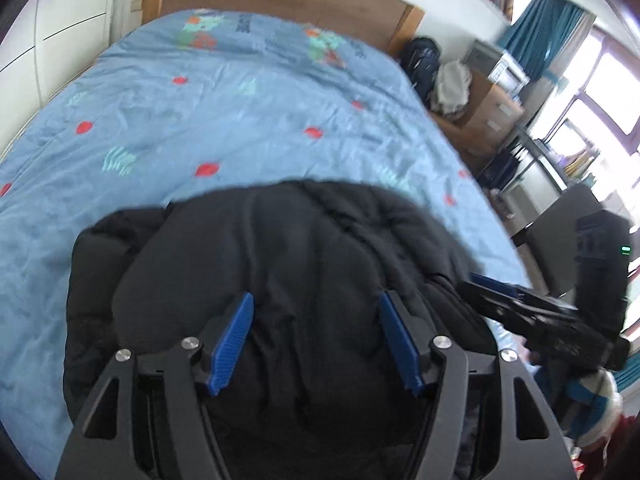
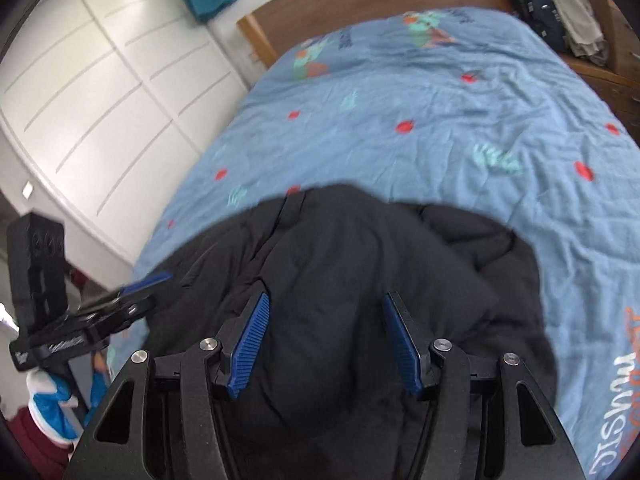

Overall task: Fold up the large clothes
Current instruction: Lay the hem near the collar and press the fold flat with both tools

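Left wrist view: one black puffer jacket [image 1: 256, 264] on bed [image 1: 200, 112]; two claws, left claw [image 1: 316, 340] and right claw [image 2: 326, 344], half open above jacket, empty.

Beneath and ahead of both pairs of jaws lies the black coat [image 1: 280, 248], a matt, puffy quilted cloth. The left gripper [image 1: 316, 340] and right gripper [image 2: 326, 344] have matt black plastic-looking frames, shiny metal pivot pins and ribbed blue pads [image 2: 250, 344]. Beyond the jaws spreads the bedspread [image 1: 224, 120], a creased, soft blue printed cloth; farther off, the headboard [image 2: 360, 12] is smooth brown wood.
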`<action>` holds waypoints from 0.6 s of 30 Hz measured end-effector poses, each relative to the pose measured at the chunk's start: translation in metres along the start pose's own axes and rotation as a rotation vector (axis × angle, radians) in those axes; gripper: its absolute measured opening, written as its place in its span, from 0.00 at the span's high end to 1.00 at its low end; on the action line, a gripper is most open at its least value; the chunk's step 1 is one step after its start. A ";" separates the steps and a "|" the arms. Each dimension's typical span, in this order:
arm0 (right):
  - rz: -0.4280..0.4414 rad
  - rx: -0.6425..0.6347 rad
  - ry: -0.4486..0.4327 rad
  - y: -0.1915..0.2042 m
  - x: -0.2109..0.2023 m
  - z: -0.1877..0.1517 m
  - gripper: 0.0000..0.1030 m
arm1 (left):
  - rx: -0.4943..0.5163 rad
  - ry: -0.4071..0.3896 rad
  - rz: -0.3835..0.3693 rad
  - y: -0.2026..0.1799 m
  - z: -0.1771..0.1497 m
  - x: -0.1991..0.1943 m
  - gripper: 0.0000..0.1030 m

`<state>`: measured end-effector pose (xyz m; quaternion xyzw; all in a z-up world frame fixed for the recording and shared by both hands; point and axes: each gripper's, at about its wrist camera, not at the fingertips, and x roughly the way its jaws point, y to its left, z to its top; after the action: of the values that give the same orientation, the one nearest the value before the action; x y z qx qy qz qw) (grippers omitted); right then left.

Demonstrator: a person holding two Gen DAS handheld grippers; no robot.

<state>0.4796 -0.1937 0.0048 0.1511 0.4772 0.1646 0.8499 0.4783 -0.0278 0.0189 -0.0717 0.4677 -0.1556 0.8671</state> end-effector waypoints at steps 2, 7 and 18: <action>-0.008 -0.037 0.038 0.006 0.007 -0.021 0.43 | -0.002 0.031 0.035 0.011 -0.017 0.013 0.38; -0.053 -0.117 0.086 0.020 0.026 -0.068 0.43 | 0.034 0.054 0.120 0.040 -0.059 0.036 0.37; -0.182 -0.176 0.068 0.014 0.062 -0.113 0.43 | 0.099 0.014 0.216 0.050 -0.100 0.079 0.30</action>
<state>0.4106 -0.1431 -0.0929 0.0264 0.5014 0.1329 0.8546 0.4451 -0.0054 -0.1120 0.0234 0.4706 -0.0847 0.8780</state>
